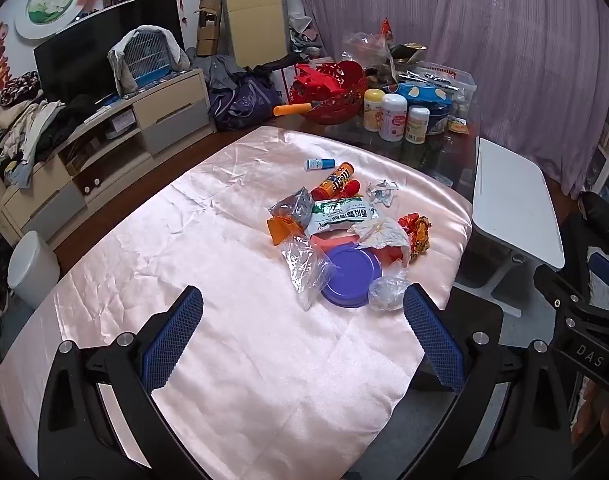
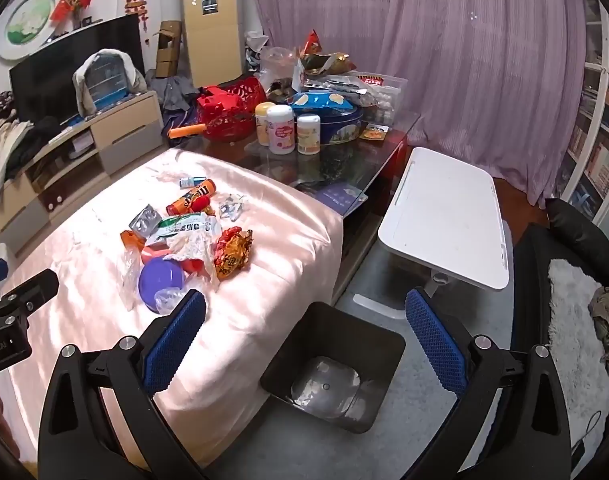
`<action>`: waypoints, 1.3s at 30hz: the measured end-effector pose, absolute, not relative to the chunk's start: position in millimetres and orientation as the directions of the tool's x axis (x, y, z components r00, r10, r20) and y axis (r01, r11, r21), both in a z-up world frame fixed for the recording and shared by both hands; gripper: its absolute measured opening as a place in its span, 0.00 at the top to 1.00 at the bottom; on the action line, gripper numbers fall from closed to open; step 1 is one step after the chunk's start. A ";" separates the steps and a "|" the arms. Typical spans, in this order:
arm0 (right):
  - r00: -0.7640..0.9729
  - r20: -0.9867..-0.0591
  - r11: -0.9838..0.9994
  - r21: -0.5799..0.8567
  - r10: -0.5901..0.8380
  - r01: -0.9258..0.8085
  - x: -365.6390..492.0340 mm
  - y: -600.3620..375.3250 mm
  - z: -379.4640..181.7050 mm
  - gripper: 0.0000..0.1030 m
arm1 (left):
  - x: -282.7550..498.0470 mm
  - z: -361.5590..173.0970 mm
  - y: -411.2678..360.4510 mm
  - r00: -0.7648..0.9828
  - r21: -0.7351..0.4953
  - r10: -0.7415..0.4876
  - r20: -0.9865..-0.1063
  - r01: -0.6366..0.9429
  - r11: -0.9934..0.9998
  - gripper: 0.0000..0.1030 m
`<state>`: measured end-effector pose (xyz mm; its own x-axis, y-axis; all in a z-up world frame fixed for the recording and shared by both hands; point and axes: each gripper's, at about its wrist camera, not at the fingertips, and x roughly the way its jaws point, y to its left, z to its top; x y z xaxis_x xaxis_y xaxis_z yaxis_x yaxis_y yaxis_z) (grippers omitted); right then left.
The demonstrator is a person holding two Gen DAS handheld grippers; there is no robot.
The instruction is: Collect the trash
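my right gripper [image 1: 584,308] is cut off by the left view's right edge. wrappers [image 1: 368,228] hide most of a pink box [image 1: 330,242] and part of the purple lid [image 1: 350,276]. print on the bottles [image 2: 282,130] is too small to read.

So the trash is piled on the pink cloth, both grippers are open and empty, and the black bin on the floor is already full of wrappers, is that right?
Not quite. The black bin is not full of wrappers: the right wrist view shows only a clear liner at its bottom. The rest holds: the trash pile lies on the pink cloth, and the left gripper and right gripper are open and empty.
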<state>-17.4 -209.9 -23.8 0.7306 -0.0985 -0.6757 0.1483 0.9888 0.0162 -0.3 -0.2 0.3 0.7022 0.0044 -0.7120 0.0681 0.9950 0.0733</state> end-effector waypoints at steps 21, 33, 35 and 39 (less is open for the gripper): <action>0.750 -0.654 0.989 0.021 -0.099 0.148 -19.6 -208.3 -20.3 0.03 | -0.5 0.4 0.0 0.708 0.070 0.002 -0.706 0.067 0.995 0.08; 0.755 -0.649 0.989 0.025 -0.094 0.145 -20.1 -208.5 -17.3 0.03 | -0.6 0.5 0.2 0.709 0.068 0.000 -0.706 0.067 0.995 0.08; 0.755 -0.649 0.989 0.025 -0.094 0.144 -20.0 -208.5 -16.9 0.03 | -0.5 0.3 0.2 0.708 0.069 0.001 -0.706 0.067 0.995 0.08; 0.755 -0.649 0.989 0.026 -0.093 0.144 -19.9 -208.7 -17.2 0.03 | -0.6 0.5 0.1 0.709 0.068 0.000 -0.705 0.067 0.995 0.08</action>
